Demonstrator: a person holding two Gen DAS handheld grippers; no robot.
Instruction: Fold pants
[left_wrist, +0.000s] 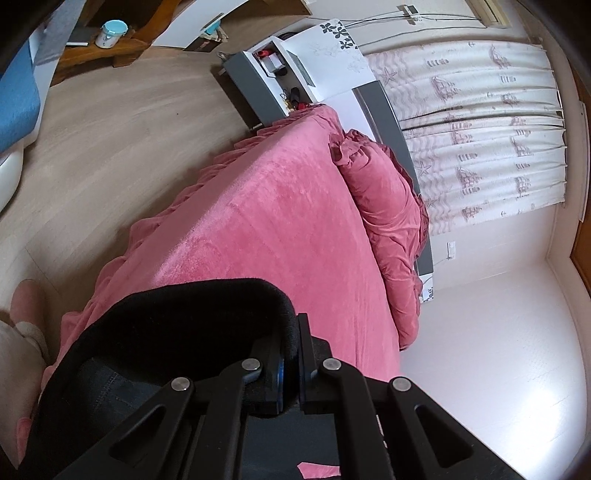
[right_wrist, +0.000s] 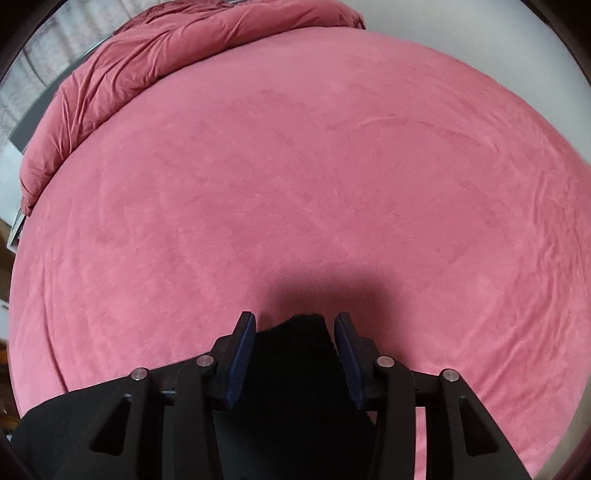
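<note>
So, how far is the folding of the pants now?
Early, it seems. Done: the left gripper is shut on the black pants, with a band-like edge arching above the pink bed cover. In hand: in the right view the right gripper has black cloth between its jaws, with gaps beside it, so no grip yet. Left: no finished fold is visible; how the rest lies is hidden.
</note>
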